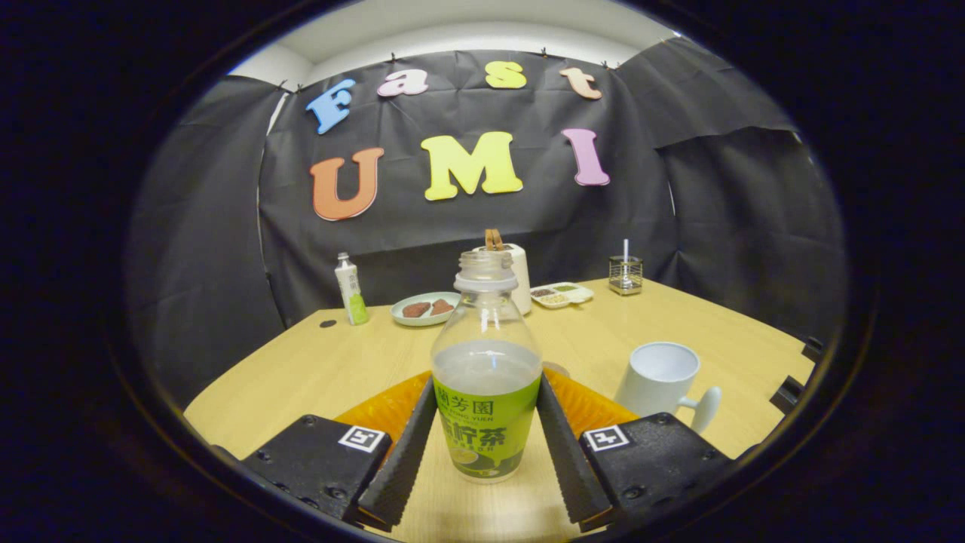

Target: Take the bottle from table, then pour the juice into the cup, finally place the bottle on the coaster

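In the gripper view the bottle (486, 377) stands upright between the two fingers of the tongs (486, 445), its base on the tabletop (317, 369); each finger lies along a flank of the labelled lower body, seemingly touching it, so the tongs look closed on the bottle, though how firmly they press cannot be told; the bottle has not yet been lifted. The bottle is clear plastic with its cap off and the neck open; pale liquid fills it to roughly the top of the label, so I judge it moderately heavy and bottom-weighted, steady while upright but ready to slosh once tipped; thin plastic of this kind likely gives under a hard squeeze, which could push liquid up the open neck; the label wrap may be slick. The band where the fingers sit now, on the widest part, looks the right hold; higher up the shoulder tapers and would slip. The white cup (657, 381) stands just beyond the right finger, mouth up, handle turned toward the tongs; an orange coaster (595, 407) lies flat under and behind the bottle, spreading to both sides of the fingers.
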The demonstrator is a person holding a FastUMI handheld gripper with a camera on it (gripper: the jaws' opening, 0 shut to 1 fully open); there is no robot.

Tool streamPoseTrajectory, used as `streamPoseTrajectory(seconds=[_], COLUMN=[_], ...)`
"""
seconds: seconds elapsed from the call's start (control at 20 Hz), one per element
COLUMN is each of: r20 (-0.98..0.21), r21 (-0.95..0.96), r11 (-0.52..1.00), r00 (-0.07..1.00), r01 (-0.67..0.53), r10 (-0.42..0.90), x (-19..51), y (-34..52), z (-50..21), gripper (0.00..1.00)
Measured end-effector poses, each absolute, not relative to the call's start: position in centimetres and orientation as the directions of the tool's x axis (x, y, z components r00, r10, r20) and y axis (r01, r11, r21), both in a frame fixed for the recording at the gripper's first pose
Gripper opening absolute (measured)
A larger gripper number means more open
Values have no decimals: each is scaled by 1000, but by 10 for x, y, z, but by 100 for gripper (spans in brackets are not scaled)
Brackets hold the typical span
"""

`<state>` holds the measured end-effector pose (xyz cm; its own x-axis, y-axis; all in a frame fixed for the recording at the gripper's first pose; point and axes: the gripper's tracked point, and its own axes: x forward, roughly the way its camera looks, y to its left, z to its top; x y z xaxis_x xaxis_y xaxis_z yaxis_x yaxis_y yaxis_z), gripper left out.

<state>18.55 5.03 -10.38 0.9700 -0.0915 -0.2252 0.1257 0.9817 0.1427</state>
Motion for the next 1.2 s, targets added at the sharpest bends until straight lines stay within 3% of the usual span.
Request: streamPoseTrajectory(seconds=[0.5,0.7,0.95,1.2], r20=[-118,-124,-37,-12], r21=[521,643,817,874], r11=[851,761,563,467], r00=[982,971,964,957], r01=[-64,-80,-123,-131], r10=[145,207,263,290], x=[194,198,198,196], y=[97,99,94,85], z=[-62,-65,-55,-50], gripper=[81,80,80,79])
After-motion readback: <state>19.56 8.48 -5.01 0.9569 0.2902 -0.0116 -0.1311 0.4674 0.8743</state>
